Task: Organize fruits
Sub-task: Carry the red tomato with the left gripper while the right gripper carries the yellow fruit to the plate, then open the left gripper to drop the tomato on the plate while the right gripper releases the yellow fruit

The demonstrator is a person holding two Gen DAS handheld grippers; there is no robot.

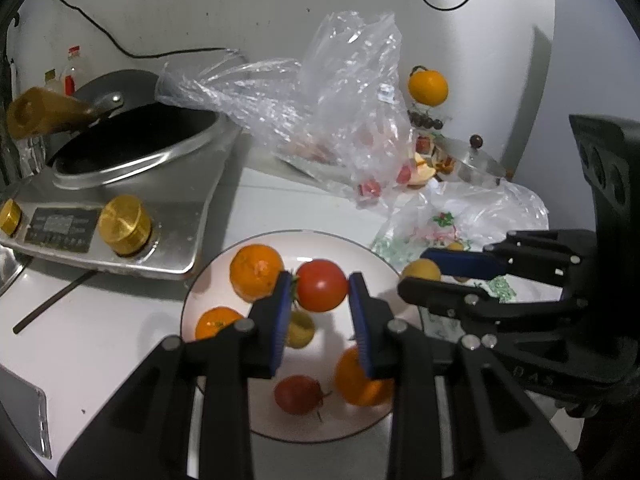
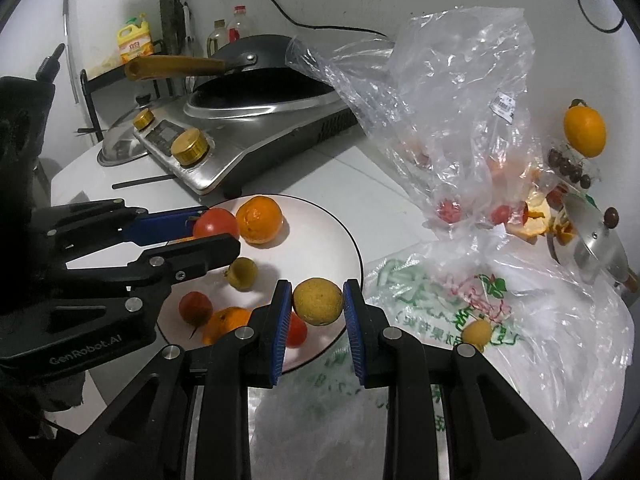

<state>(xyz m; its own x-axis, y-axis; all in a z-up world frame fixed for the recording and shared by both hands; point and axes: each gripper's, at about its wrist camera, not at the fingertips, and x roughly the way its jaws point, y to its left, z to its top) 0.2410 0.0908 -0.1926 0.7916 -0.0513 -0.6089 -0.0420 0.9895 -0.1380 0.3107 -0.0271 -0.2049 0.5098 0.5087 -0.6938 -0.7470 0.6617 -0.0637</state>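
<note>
The left gripper [image 1: 322, 286] pinched a red tomato [image 1: 321, 285] between its blue pads, held above the middle of the white plate [image 1: 224, 276]. The right gripper [image 2: 318, 302] pinched a yellow fruit [image 2: 318, 301] over the plate's near-right rim, just short of the printed plastic bag [image 2: 460, 292]. Both loads hung above the plate, so the drop lay straight below; the left seemed better centred. An orange [image 1: 256, 272] lay just beside the tomato.

Dim, slightly blurred, fisheye-warped edges
</note>
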